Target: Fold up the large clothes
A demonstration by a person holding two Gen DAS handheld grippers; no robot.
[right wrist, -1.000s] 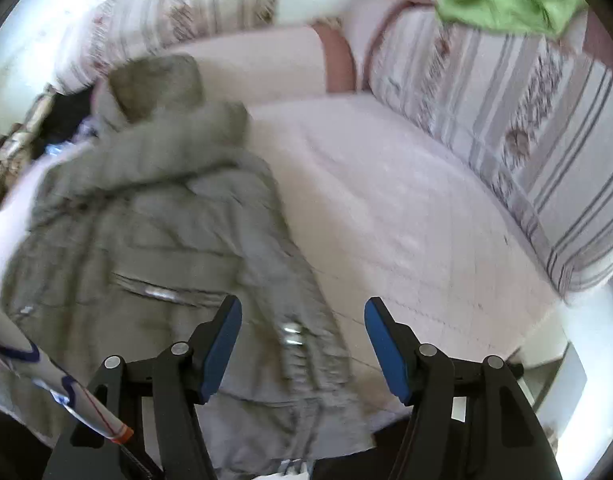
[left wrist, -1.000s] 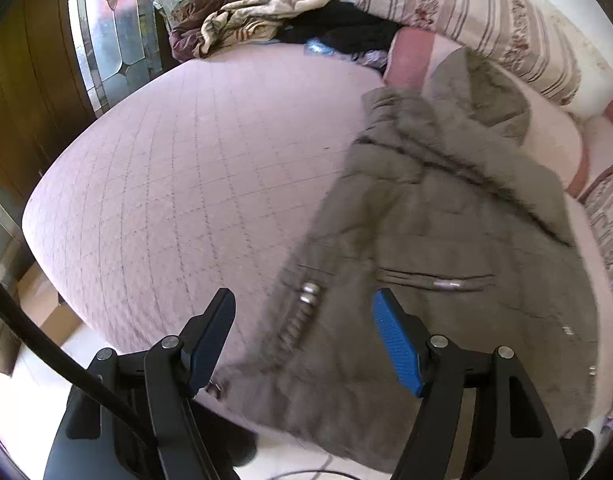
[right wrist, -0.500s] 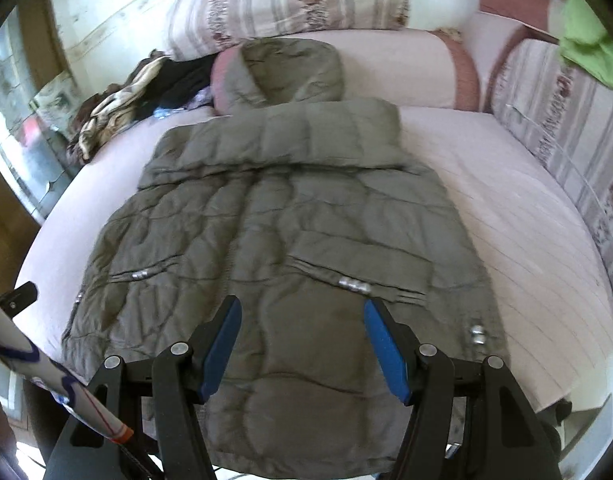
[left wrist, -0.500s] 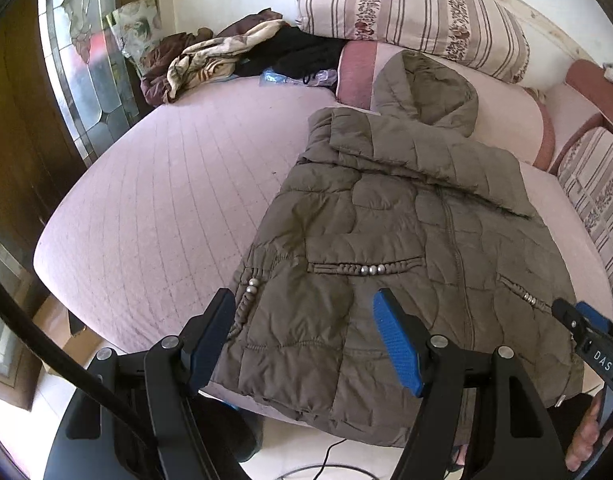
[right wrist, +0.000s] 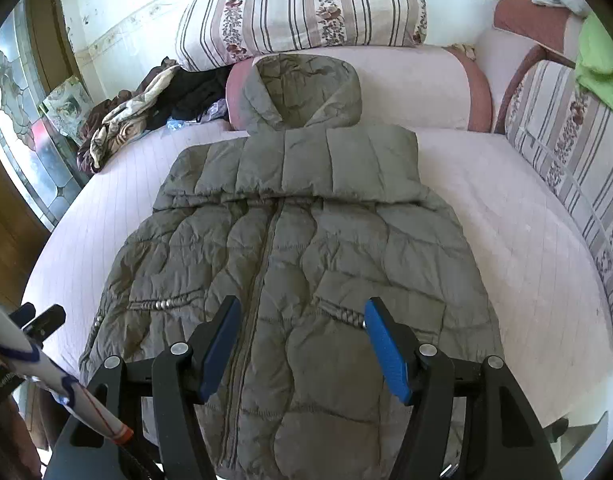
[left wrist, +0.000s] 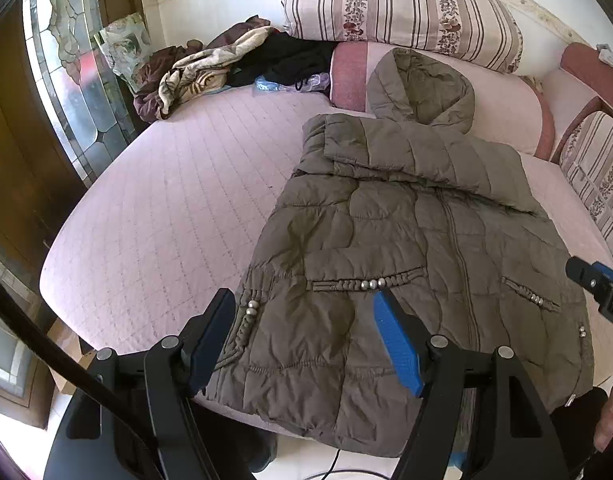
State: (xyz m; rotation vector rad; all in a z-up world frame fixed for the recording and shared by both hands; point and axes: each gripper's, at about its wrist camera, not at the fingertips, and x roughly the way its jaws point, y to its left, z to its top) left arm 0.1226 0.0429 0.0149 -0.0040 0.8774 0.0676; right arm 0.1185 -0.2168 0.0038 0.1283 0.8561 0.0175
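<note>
We had the olive puffer jacket point(right wrist: 298, 248) spread flat on the pink bed point(left wrist: 166, 216), hood up by the bolster point(right wrist: 418, 88), hem draping over the near edge. Both the left gripper point(left wrist: 306, 332) and right gripper point(right wrist: 302, 340) hung spread and empty above the hem. Best, we judged, to pinch both hem corners evenly, lifting together.

i see a matt, puffy quilted cloth jacket point(right wrist: 306, 248) with shiny metal beads, a quilted matt cloth bed point(left wrist: 178, 208) cover, and my claws' fingers point(right wrist: 386, 344) padded in textured blue plastic.
</note>
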